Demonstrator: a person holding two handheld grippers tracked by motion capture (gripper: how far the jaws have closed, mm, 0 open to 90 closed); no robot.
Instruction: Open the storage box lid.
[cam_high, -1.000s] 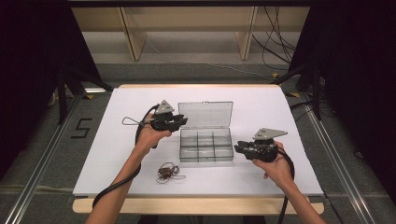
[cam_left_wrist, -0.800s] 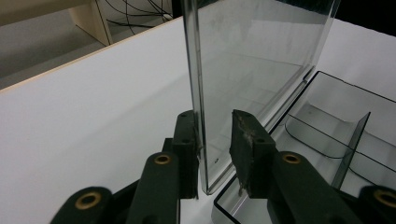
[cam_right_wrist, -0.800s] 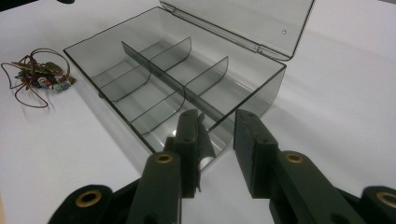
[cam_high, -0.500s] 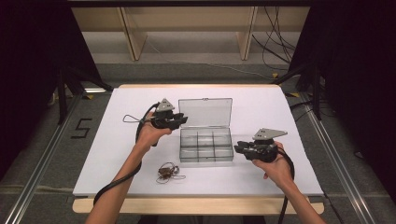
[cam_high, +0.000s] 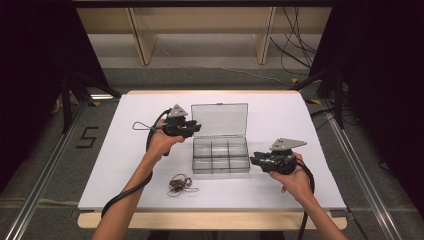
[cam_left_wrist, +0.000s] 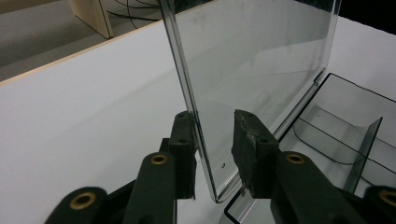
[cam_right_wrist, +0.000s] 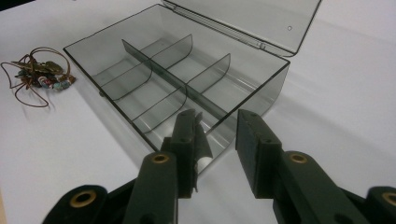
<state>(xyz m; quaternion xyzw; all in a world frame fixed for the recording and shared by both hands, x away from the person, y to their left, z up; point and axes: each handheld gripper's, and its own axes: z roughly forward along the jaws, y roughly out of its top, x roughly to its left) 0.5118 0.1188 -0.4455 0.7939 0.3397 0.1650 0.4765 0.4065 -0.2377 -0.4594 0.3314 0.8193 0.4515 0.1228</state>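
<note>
White tabletop (cam_high: 125, 150) — grey carpet (cam_high: 200, 75) beyond

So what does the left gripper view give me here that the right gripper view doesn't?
Left gripper view: a close look at the raised lid standing upright, its side edge between the left gripper jaws with a gap at one pad, plus the table's wooden edge and a shelf leg beyond.
Right gripper view: the whole box with its empty compartments, its near corner between the open right gripper jaws, and the beaded cord lying beside it.
Both: the clear box, its open lid and the white table top.
</note>
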